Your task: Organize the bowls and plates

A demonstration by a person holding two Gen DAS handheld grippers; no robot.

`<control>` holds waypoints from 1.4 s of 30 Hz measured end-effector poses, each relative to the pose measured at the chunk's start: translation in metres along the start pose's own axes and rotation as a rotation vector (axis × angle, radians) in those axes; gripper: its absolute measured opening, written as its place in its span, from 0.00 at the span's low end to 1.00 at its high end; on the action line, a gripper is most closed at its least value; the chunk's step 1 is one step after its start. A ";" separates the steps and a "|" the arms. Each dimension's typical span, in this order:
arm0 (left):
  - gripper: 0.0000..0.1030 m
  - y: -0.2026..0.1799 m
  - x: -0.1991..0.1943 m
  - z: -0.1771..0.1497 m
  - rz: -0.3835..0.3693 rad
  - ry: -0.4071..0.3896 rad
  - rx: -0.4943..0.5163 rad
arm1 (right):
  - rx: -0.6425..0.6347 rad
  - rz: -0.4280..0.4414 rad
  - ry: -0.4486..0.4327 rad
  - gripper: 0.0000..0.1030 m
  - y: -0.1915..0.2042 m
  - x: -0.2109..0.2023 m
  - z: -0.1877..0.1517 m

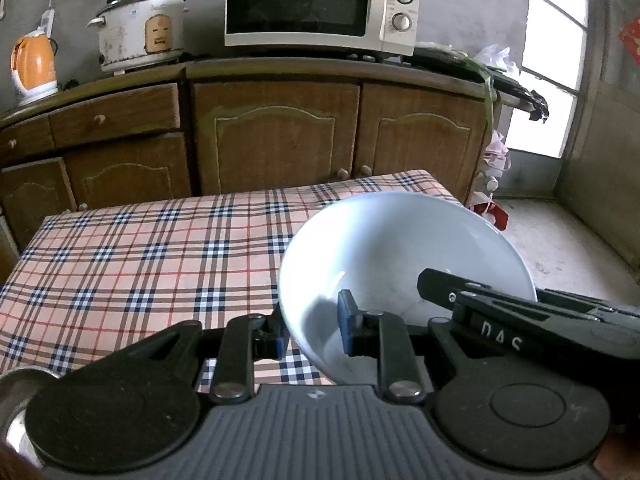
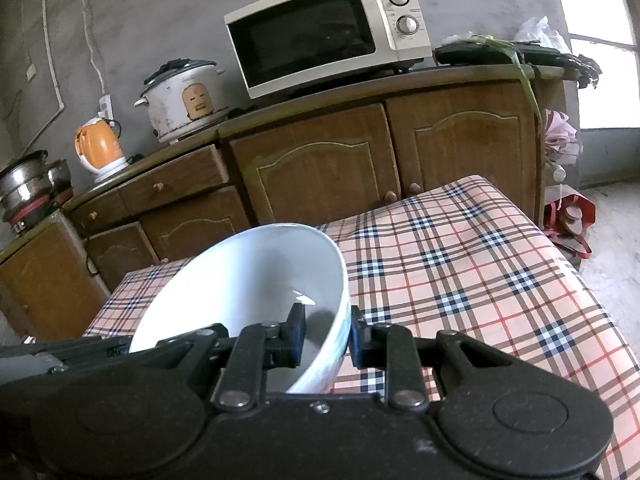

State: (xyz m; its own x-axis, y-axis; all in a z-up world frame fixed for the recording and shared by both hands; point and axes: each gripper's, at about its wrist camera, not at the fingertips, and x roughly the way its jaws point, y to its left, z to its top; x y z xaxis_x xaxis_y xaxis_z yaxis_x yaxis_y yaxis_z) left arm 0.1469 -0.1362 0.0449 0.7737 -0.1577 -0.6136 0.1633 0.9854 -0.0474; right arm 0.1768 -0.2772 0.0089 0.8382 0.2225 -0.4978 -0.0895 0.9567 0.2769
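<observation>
White bowl [image 1: 384, 256] tilts, mouth facing the grippers (both jaws clamped on opposite rim walls).

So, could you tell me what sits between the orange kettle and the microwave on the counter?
A white rice cooker stands between the kettle and the microwave; both wrist views show it.
</observation>
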 end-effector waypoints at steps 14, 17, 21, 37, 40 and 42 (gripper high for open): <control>0.23 0.005 -0.011 -0.004 -0.005 -0.004 -0.011 | -0.019 -0.004 -0.007 0.28 0.011 -0.009 -0.004; 0.23 0.006 -0.015 -0.005 -0.012 -0.003 -0.012 | -0.014 -0.011 -0.007 0.28 0.013 -0.013 -0.005; 0.23 0.005 -0.019 -0.007 -0.022 -0.007 -0.012 | -0.008 -0.021 -0.012 0.28 0.016 -0.021 -0.007; 0.23 0.008 -0.042 -0.011 -0.057 -0.026 -0.025 | -0.020 -0.054 -0.026 0.28 0.031 -0.048 -0.007; 0.23 0.010 -0.047 -0.011 -0.060 -0.031 -0.030 | -0.025 -0.057 -0.028 0.28 0.035 -0.053 -0.006; 0.23 0.011 -0.050 -0.011 -0.062 -0.030 -0.031 | -0.026 -0.058 -0.026 0.28 0.038 -0.056 -0.006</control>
State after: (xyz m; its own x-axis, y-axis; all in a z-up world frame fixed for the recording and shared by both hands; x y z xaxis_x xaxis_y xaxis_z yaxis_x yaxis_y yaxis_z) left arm 0.1034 -0.1171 0.0660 0.7807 -0.2196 -0.5850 0.1924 0.9752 -0.1093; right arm 0.1233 -0.2524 0.0418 0.8562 0.1617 -0.4906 -0.0541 0.9726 0.2262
